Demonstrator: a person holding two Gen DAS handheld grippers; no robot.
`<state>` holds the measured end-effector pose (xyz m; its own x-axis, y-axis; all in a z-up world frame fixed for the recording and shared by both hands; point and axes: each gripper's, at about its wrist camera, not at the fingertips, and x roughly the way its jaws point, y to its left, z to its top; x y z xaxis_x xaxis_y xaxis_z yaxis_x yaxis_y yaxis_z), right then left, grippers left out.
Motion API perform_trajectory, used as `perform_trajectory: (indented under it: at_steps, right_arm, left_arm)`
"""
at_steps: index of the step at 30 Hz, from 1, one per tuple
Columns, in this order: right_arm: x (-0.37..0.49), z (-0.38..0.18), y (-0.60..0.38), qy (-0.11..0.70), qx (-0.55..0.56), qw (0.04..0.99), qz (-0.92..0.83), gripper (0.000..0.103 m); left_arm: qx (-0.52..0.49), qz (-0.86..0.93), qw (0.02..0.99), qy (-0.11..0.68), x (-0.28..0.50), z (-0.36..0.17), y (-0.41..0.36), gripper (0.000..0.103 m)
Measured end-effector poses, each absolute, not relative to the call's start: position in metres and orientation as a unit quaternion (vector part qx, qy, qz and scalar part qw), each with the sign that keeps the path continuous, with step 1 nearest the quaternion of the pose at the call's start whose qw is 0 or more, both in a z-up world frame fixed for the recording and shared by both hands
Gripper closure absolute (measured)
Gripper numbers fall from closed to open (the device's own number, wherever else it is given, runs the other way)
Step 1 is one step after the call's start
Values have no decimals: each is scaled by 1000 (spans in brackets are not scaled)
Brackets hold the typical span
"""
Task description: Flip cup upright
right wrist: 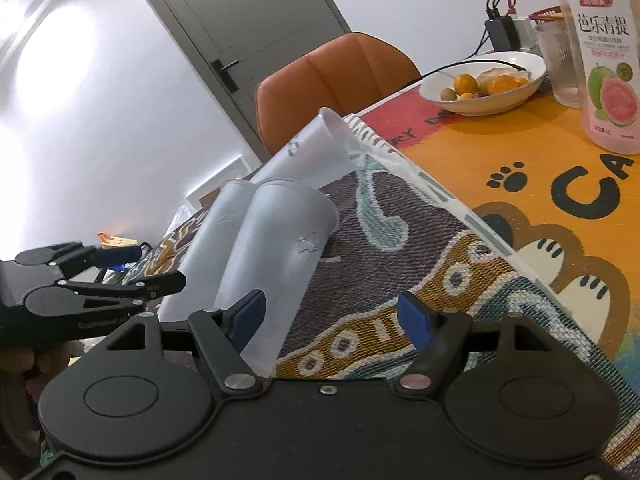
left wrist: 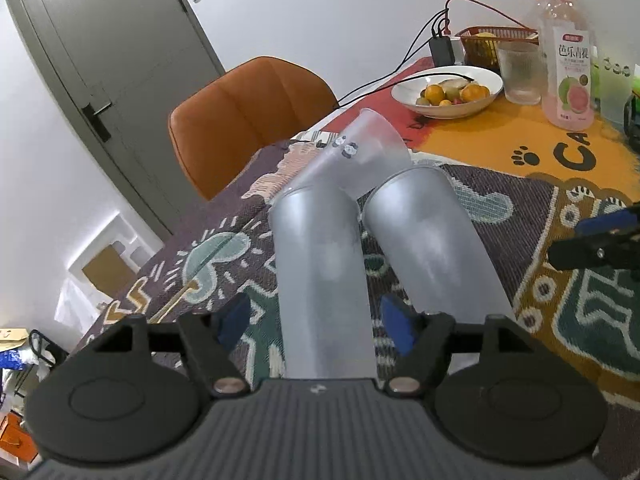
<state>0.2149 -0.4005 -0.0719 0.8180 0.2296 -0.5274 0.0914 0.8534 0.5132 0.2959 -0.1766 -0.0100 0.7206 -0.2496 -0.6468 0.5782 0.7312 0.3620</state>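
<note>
Three frosted translucent cups stand upside down close together on the patterned tablecloth [left wrist: 520,216]. In the left wrist view, one cup [left wrist: 324,276] stands between the fingers of my open left gripper [left wrist: 316,324], a second cup [left wrist: 428,248] is to its right, and a third cup [left wrist: 360,152] with small stickers leans behind them. In the right wrist view the cups [right wrist: 272,248] stand left of centre, the third cup [right wrist: 308,152] is behind, and my right gripper [right wrist: 332,320] is open, its left pad [right wrist: 248,316] beside the nearest cup. My left gripper [right wrist: 100,276] shows at far left.
A white bowl of fruit [left wrist: 448,92], a ribbed glass [left wrist: 520,72], a pink guava drink bottle [left wrist: 564,52] and a red basket [left wrist: 492,40] stand at the far side. An orange chair [left wrist: 248,120] stands at the table's left edge. Cables run to a charger [left wrist: 442,48].
</note>
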Motion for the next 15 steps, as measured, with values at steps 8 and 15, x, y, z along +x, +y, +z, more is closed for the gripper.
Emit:
perform_trajectory:
  at_steps: [8, 15]
  right_arm:
    - [221, -85, -408, 313, 272, 910, 21, 29]
    - [221, -89, -410, 318, 271, 908, 14, 29]
  left_arm:
    - [258, -239, 879, 322, 331, -30, -184, 32]
    - [225, -249, 867, 369, 358, -50, -179, 34]
